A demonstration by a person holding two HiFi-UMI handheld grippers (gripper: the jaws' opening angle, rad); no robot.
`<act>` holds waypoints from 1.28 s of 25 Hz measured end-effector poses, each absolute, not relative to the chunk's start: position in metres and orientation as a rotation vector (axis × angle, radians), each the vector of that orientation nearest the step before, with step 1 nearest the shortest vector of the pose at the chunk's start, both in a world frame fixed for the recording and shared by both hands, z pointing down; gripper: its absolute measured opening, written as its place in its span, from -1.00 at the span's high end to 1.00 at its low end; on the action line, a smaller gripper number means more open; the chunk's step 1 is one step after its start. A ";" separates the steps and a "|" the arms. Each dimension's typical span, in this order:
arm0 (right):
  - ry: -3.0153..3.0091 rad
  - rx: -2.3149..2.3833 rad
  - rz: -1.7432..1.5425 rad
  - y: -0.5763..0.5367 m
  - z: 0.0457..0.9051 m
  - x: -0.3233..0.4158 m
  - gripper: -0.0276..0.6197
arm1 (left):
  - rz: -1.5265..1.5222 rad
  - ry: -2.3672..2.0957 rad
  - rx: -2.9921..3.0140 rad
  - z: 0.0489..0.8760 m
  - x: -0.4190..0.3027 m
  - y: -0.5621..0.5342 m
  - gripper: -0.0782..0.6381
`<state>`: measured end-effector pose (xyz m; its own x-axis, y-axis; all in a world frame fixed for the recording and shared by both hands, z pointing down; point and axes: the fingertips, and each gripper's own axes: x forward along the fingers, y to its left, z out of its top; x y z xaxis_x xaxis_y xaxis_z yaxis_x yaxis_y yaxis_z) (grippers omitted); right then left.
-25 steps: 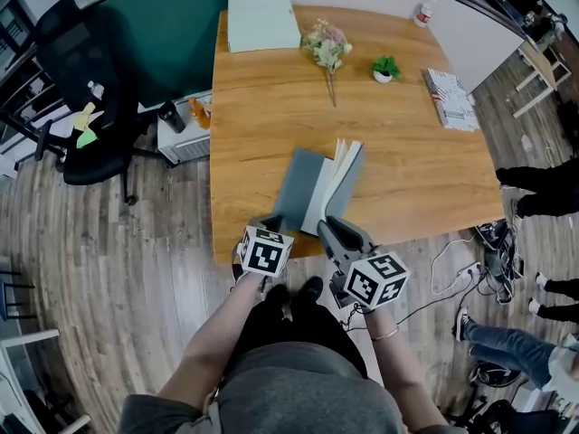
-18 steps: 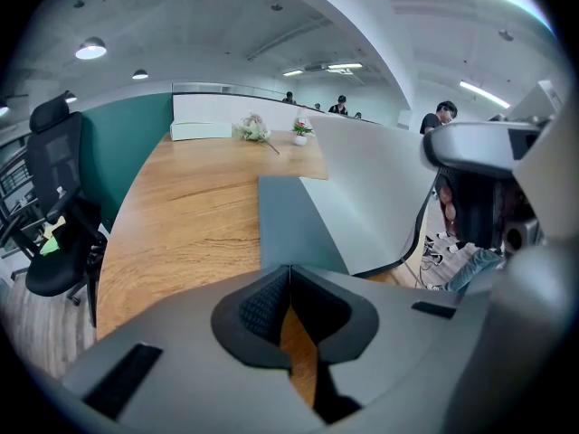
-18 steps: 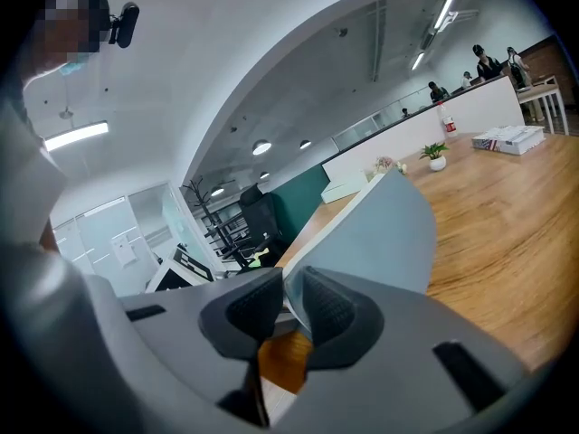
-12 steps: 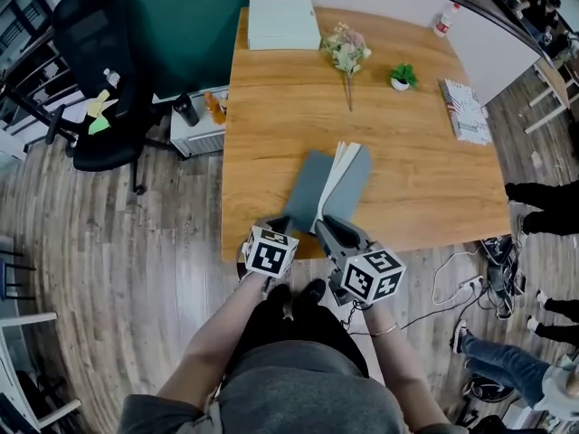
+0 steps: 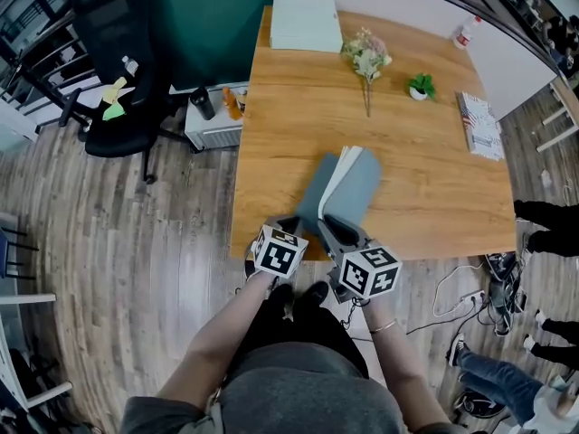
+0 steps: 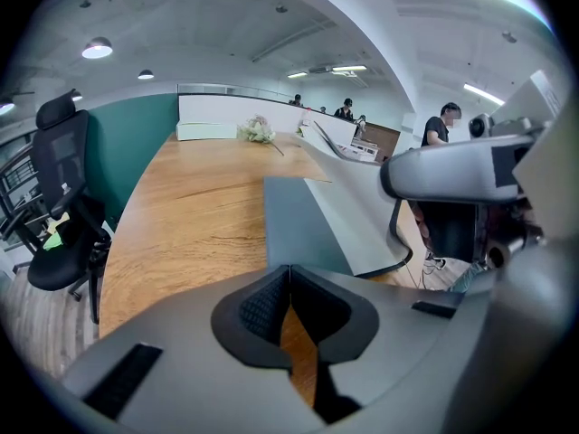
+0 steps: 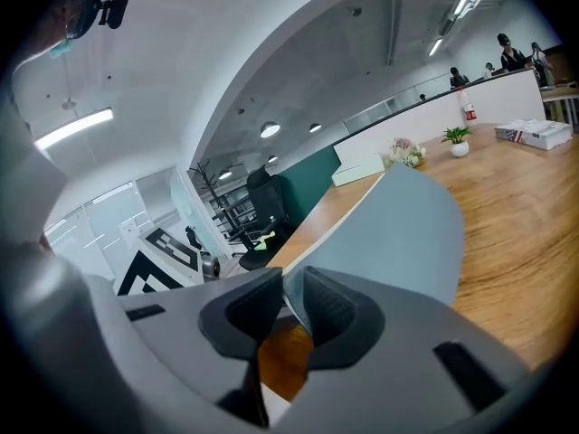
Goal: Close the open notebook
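The notebook (image 5: 318, 193) has grey-blue covers and lies on the wooden table (image 5: 425, 179) near its front edge. Its left cover lies flat (image 6: 294, 220). The right cover (image 5: 359, 186) is raised and leans over the white pages (image 5: 336, 177). My right gripper (image 5: 327, 227) is shut on the near edge of that raised cover (image 7: 407, 233), which runs between the pads (image 7: 330, 310). My left gripper (image 5: 290, 223) is shut with nothing between its pads (image 6: 262, 306). It hovers at the table's front edge, just short of the flat cover.
A white box (image 5: 305, 22), dried flowers (image 5: 366, 57), a small potted plant (image 5: 419, 86), a bottle (image 5: 466, 33) and a stack of books (image 5: 479, 125) sit on the far half of the table. A black office chair (image 5: 118, 70) and a low cabinet (image 5: 215, 120) stand at the left.
My right gripper has carried the raised cover a little further over the pages and lower. The left gripper has stayed put. The head camera has shifted, so the table sits further right in view.
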<state>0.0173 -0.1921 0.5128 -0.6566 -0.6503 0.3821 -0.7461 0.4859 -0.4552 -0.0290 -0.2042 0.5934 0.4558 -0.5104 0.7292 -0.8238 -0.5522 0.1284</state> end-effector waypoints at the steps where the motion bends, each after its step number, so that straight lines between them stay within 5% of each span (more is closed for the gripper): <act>1: -2.566 1.208 0.909 -0.193 0.515 0.015 0.68 | 0.885 -1.120 2.232 0.594 -0.030 -0.204 0.71; 13: -2.498 1.090 0.884 -0.185 0.546 0.000 0.67 | 0.850 -1.150 2.206 0.594 -0.039 -0.203 0.71; 17: -2.460 1.118 0.890 -0.184 0.553 0.002 0.82 | 0.850 -1.160 2.229 0.591 -0.038 -0.204 0.71; 32: -2.419 1.078 0.952 -0.179 0.571 -0.005 0.72 | 0.835 -1.168 2.245 0.590 -0.038 -0.206 0.71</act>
